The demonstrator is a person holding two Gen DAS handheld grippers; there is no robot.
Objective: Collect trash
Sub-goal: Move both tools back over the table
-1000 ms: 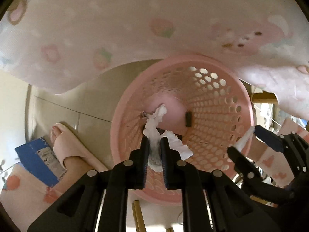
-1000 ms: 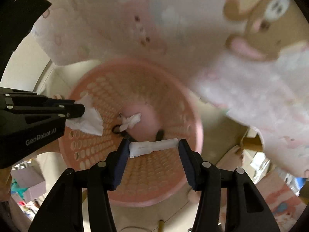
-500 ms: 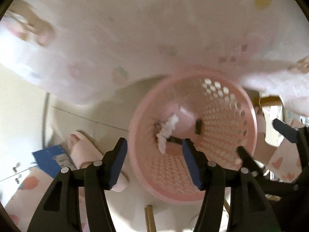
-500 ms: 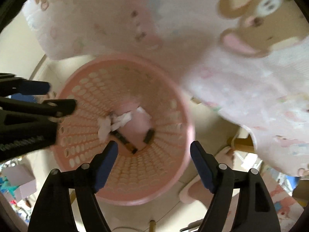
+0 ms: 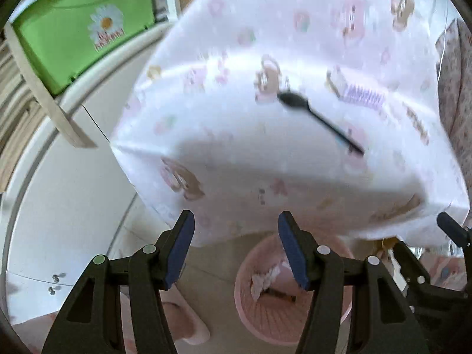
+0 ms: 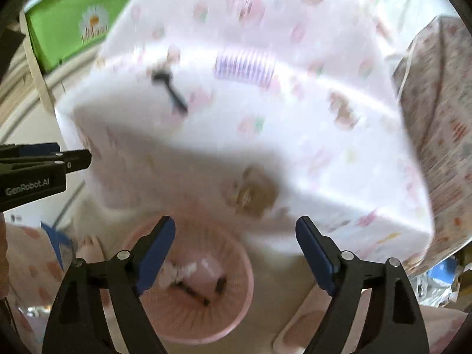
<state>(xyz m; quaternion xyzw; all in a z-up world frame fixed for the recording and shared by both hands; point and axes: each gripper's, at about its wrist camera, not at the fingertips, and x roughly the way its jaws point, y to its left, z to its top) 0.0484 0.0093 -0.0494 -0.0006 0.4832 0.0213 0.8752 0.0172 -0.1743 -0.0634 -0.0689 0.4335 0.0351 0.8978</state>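
The tablecloth (image 5: pixel 265 153) looks like soft matt cloth — printed with pale cartoon bears. On it lies a black spoon (image 5: pixel 317 118) of smooth plastic, slightly glossy, and a lilac ridged comb-like piece (image 6: pixel 244 67), also plastic by its look. The pink basket (image 6: pixel 236 318) below is smooth perforated plastic; inside, crumpled white tissue (image 5: pixel 264 280) reads as paper. The green box (image 5: pixel 76 29) is glossy plastic. Both grippers — left gripper (image 5: pixel 236 250), right gripper (image 6: pixel 236 253) — are matt black plastic with blue rubbery pads (image 6: pixel 317 256).
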